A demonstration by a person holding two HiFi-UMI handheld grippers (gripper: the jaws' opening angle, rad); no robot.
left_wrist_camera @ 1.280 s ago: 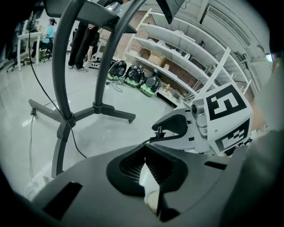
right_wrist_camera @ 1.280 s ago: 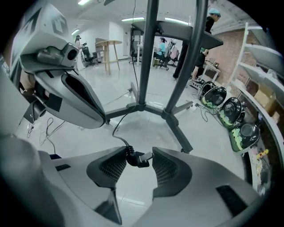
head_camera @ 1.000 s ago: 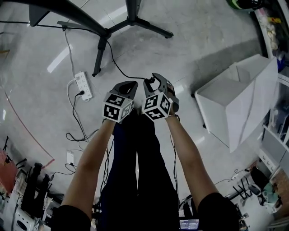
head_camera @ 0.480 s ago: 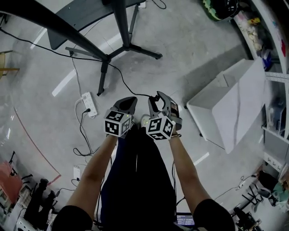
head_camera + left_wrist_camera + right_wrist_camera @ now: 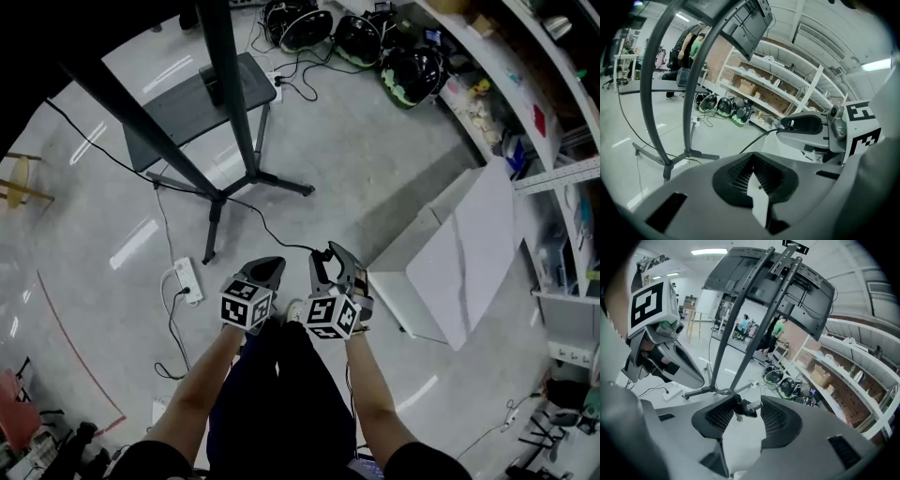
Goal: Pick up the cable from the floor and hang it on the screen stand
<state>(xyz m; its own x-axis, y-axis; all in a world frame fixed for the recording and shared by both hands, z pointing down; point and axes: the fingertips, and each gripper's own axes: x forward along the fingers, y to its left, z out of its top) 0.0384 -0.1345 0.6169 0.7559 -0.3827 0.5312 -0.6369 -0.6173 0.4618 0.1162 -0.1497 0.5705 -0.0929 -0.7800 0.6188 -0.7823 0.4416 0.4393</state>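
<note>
My right gripper (image 5: 322, 257) is shut on the plug end of the black cable (image 5: 272, 232); in the right gripper view the plug (image 5: 744, 407) sits between the pads. From there the cable trails down across the floor toward the foot of the screen stand (image 5: 222, 112). Ahead of the right gripper, the stand's poles (image 5: 740, 324) rise to the dark screen (image 5: 778, 277). My left gripper (image 5: 273, 265) is beside the right one, its jaws shut with nothing between them (image 5: 752, 169). The cable (image 5: 754, 140) enters the right gripper in the left gripper view.
A white power strip (image 5: 187, 280) with cords lies left of the grippers. An open white box (image 5: 459, 253) stands on the right. Helmets (image 5: 356, 37) and loose cords lie at the back, shelves (image 5: 553, 103) along the right. A grey plate (image 5: 187, 108) sits by the stand.
Both grippers have risen away from the floor with the cable still in the right one. The view has tipped up, so more of the stand and the back of the room shows.
</note>
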